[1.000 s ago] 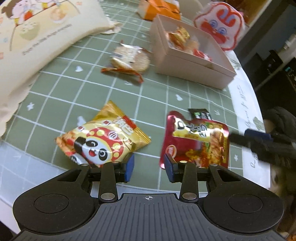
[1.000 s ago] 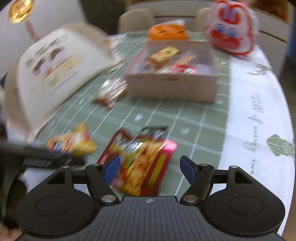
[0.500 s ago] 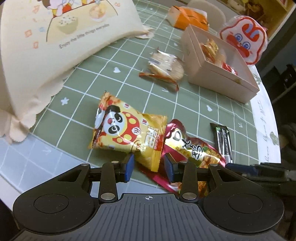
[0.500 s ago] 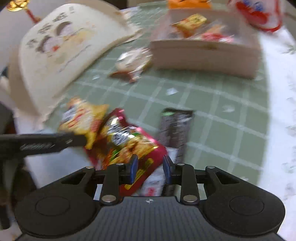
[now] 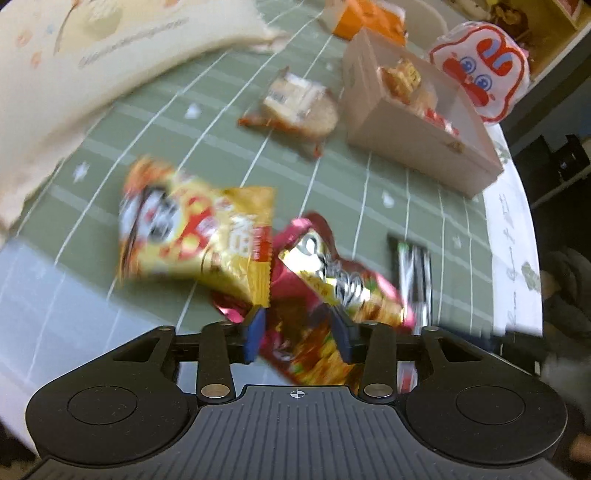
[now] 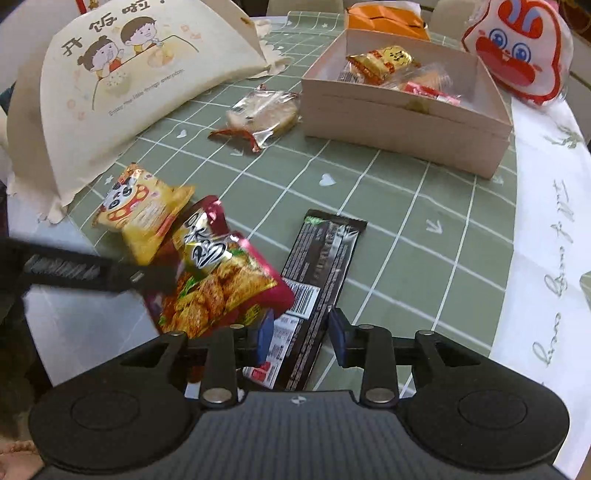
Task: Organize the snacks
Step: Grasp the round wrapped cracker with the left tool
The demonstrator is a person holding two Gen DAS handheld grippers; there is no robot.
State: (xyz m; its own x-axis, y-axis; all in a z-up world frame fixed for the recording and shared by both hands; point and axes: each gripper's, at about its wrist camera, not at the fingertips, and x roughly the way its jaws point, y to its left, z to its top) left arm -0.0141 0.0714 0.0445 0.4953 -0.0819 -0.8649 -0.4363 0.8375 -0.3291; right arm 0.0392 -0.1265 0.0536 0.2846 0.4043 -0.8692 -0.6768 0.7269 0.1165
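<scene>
A red foil snack packet (image 5: pixel 332 273) lies tilted between the opening jaws of my left gripper (image 5: pixel 298 334); the blur hides any pad contact. A yellow panda bag (image 5: pixel 195 236) overlaps the packet's left side, its corner by the left pad. From the right wrist, one of the left gripper's fingers (image 6: pixel 110 271) reaches the red packet (image 6: pixel 221 280) beside the panda bag (image 6: pixel 144 210). My right gripper (image 6: pixel 301 338) is opening over the near end of a black bar wrapper (image 6: pixel 325 258), with a gap at the right pad. A pink box (image 6: pixel 399 118) holds several snacks.
A clear-wrapped pastry (image 6: pixel 264 110) lies left of the box. A big cream cartoon bag (image 6: pixel 129 81) stands at the left, an orange pack (image 6: pixel 384 18) and a red-and-white cartoon pouch (image 6: pixel 517 55) behind the box. White cloth (image 6: pixel 546 229) borders the table's right edge.
The right jaws closed on the red packet's edge, then widened and now straddle the black bar. The left jaws widened, and the red packet has come between them.
</scene>
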